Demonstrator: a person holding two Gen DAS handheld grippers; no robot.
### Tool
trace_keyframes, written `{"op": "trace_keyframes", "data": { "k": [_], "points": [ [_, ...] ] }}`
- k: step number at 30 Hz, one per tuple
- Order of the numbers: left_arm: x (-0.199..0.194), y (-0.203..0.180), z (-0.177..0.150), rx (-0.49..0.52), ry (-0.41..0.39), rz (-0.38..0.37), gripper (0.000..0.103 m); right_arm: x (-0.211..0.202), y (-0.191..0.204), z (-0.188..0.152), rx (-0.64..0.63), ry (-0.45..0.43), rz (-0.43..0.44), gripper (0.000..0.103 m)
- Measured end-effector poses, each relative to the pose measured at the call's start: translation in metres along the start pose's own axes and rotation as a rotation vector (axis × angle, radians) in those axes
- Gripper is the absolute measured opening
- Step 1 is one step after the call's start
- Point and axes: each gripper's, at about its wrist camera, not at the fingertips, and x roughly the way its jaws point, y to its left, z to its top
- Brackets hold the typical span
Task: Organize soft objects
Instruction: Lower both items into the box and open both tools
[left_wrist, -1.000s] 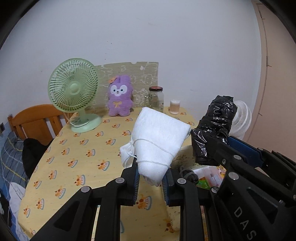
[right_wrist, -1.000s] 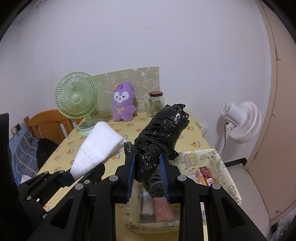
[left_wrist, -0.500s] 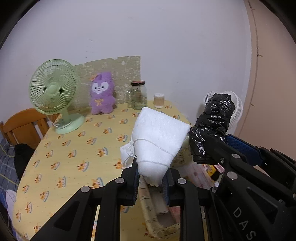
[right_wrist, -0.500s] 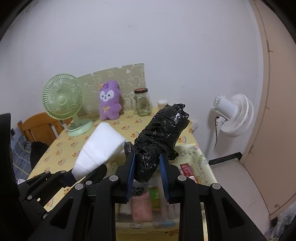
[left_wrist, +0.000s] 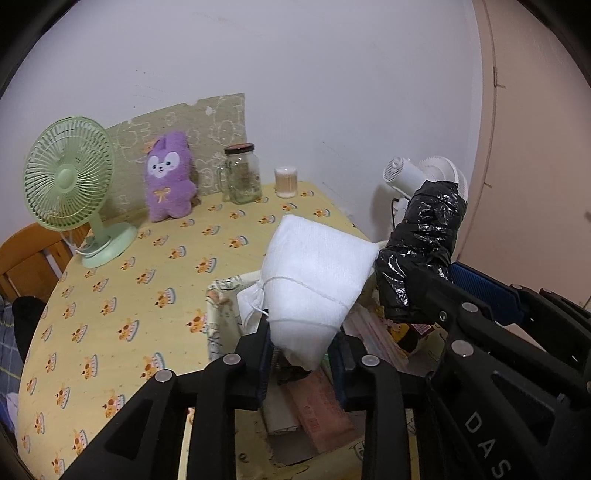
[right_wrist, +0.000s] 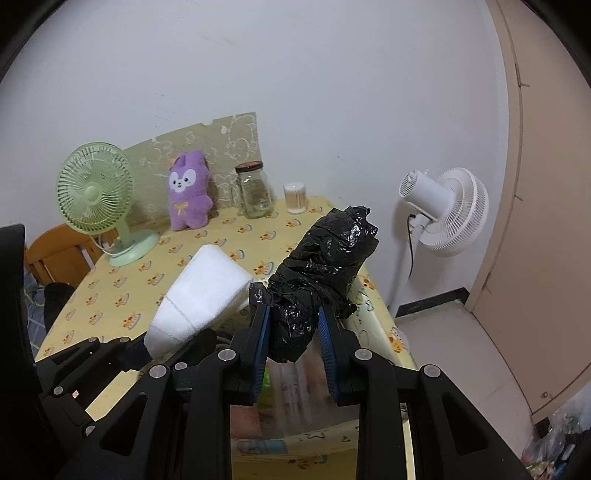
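Left view only: the inside of the box (left_wrist: 221, 314) shows sharply, with a pink packet (left_wrist: 325, 410) and other flat packets lying in it below the left gripper (left_wrist: 301, 360).
Right view only: the whole white fan (right_wrist: 447, 210) on its stand beside the table (right_wrist: 110, 295), the floor and a door; the box contents under the right gripper (right_wrist: 293, 345) are blurred.
Both views: a green fan (left_wrist: 70, 177), a purple plush toy (left_wrist: 168, 177), a glass jar (left_wrist: 242, 173) and a small pot of cotton swabs (left_wrist: 286, 181) stand along the far edge of the table by the wall.
White bundle (left_wrist: 314, 284): soft, pillow-like, tied round with thin white string, knotted at one side; it is held in the air above the box, its lower end pinched, its upper end tilted toward the table.
Black bundle (right_wrist: 317, 273): crumpled glossy plastic, wrapped into a lumpy roll; it is held in the air just right of the white bundle, standing up out of the fingers.
Left jaws: clamped on the lower end of the white bundle.
Right jaws: clamped on the lower end of the black bundle.
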Motion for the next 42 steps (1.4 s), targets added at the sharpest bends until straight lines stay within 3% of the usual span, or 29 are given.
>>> {"op": "trace_keyframes", "data": {
  "k": [8, 12, 18, 28, 36, 40, 42],
  "points": [
    [0.013, -0.012, -0.006, 0.041, 0.036, -0.012, 0.044, 0.01, -0.011, -0.009, 0.011, 0.032, -0.006, 0.029],
    [0.014, -0.015, -0.009, 0.091, 0.035, 0.015, 0.063, 0.012, -0.01, -0.014, 0.0, 0.04, -0.007, 0.029],
    [0.014, -0.012, -0.014, 0.127, 0.051, 0.037, 0.077, 0.02, -0.008, -0.019, 0.004, 0.08, 0.035, 0.029],
    [0.006, -0.01, -0.02, 0.13, 0.05, 0.011, 0.078, 0.018, -0.001, -0.026, 0.015, 0.096, 0.059, 0.031],
    [-0.001, -0.013, -0.022, 0.146, 0.043, 0.004, 0.086, 0.012, 0.0, -0.024, -0.007, 0.096, 0.014, 0.048],
    [-0.004, -0.014, -0.023, 0.14, 0.036, -0.003, 0.088, 0.008, -0.004, -0.024, 0.009, 0.088, -0.002, 0.072],
    [-0.006, -0.016, -0.023, 0.135, 0.034, -0.009, 0.089, 0.004, -0.005, -0.025, 0.013, 0.082, -0.011, 0.075]
  ]
}}
